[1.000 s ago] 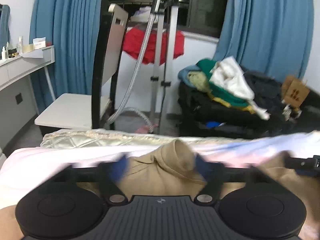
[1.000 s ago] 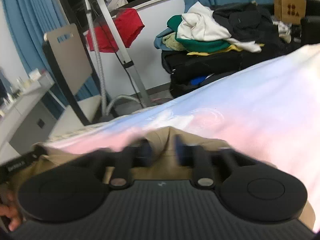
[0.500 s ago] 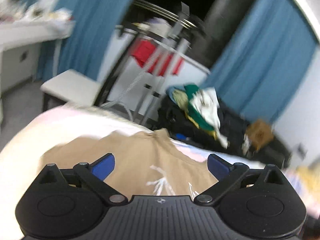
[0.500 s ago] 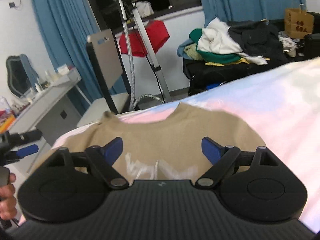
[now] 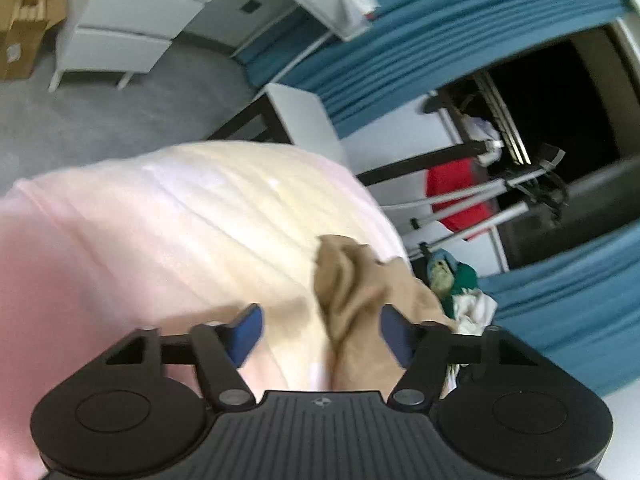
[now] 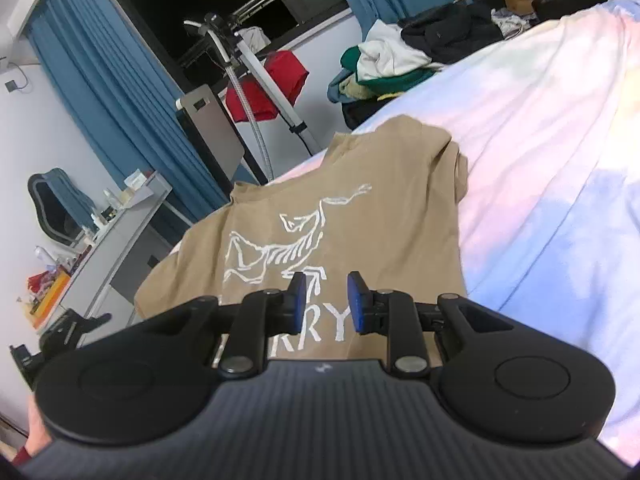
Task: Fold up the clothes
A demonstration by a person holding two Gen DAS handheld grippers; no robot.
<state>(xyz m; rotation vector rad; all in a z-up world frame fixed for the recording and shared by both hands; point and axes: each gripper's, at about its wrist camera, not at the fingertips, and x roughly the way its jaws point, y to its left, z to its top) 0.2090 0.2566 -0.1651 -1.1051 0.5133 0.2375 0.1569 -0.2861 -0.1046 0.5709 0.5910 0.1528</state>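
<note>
A tan T-shirt [image 6: 344,208] with a white print lies spread flat on the pastel bedspread [image 6: 540,128]. My right gripper [image 6: 327,300] hovers over its lower part, jaws partly open with nothing between them. In the left wrist view my left gripper [image 5: 320,334] is open, tilted over the bed; a bunched tan sleeve of the shirt [image 5: 348,280] lies in front of the gap, near the right finger, not clamped. The left gripper [image 6: 60,334] also shows at the shirt's left edge in the right wrist view.
A garment steamer stand [image 6: 256,76] with a red cloth [image 6: 276,80] and a chair [image 6: 208,128] stand beyond the bed's far edge. A pile of clothes [image 6: 384,64] sits at the far right, a white dresser [image 6: 120,232] on the left. The bedspread [image 5: 160,232] stretches left.
Both grippers have let go of the shirt and pulled back; it now lies spread flat. The left gripper has swung and tilted toward the shirt's sleeve. The right jaws have narrowed.
</note>
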